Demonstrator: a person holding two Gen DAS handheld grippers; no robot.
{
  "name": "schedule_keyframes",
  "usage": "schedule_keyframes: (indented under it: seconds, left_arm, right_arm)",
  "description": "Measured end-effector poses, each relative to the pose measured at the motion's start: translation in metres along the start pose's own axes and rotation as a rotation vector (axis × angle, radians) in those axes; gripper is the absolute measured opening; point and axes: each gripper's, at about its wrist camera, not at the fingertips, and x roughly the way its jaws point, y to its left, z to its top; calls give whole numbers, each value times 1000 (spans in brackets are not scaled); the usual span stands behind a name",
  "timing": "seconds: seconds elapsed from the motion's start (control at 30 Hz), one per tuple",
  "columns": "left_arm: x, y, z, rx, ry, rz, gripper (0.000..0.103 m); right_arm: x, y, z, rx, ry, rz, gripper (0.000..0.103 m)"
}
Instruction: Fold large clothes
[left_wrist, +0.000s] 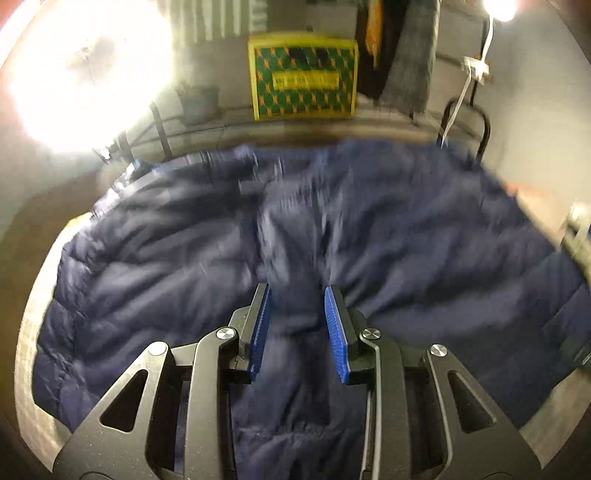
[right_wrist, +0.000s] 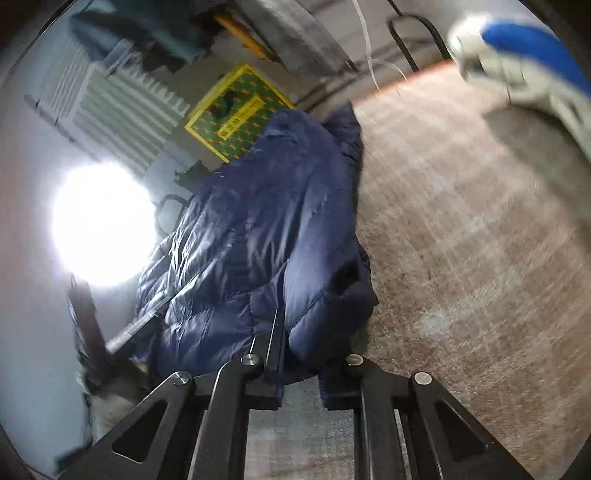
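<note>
Two grippers are working one navy puffer jacket, which is lying spread over the carpeted surface. Going left first: my left gripper is standing partly open, a ridge of padded fabric running up between its blue pads. I cannot tell if the pads are actually pinching; there looks to be slack either side. Risk, as I'm judging it: the slick shell is sliding out as I'm carrying the fold, so the layer is dropping short and bunching. Moving right: my right gripper is nearly closed, clamping a jacket edge that is draping over its fingers. Risk there: a thin bite on puffy quilting is letting go, or I'm dragging the whole jacket toward the edge near the yellow-green box.
</note>
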Motion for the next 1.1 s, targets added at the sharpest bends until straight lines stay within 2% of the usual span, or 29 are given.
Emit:
schedule_keyframes:
  seconds: [0.1, 0.13, 0.27, 0.33, 0.43, 0.5, 0.57, 0.67, 0.7, 0.8, 0.9, 1.0, 1.1]
  left_arm:
    - [-8, 2, 30, -11, -61, 30, 30]
    - [-6, 1, 41, -19, -71, 33, 30]
    - [24, -10, 69, -17, -89, 77, 30]
    - [47, -13, 71, -46, -55, 71, 30]
    - [82, -19, 64, -18, 19, 125, 30]
    - [101, -19, 61, -15, 82, 123, 30]
    - [108, -16, 60, -25, 111, 101, 31]
    - [106, -6, 66, -57, 126, 100, 34]
    - [97, -3, 67, -71, 119, 115, 34]
    - [50, 2, 59, -86, 32, 89, 34]
    - [9, 1, 31, -22, -19, 82, 34]
    - [-8, 1, -6, 30, -9, 83, 34]
    - [5, 1, -31, 37, 41, 68, 34]
  right_arm:
    - [1, -4, 4, 21, 4, 25, 31]
    - [4, -6, 6, 35, 5, 23, 42]
    - [11, -17, 11, 86, -6, 0, 46]
    - [10, -24, 9, 99, -15, 4, 47]
    - [11, -22, 10, 93, -21, -3, 47]
    - [12, -20, 11, 71, -17, -14, 40]
    - [15, -16, 11, 37, -12, -12, 22]
    - [13, -3, 8, -38, -35, -51, 14]
    - [12, 2, 8, -63, -42, -64, 13]
    - [6, 5, 11, -74, -48, -63, 11]
    - [0, 8, 14, -78, -57, -57, 11]
    - [-3, 17, 15, -107, -65, -83, 10]
    - [-8, 33, 17, -157, -90, -119, 9]
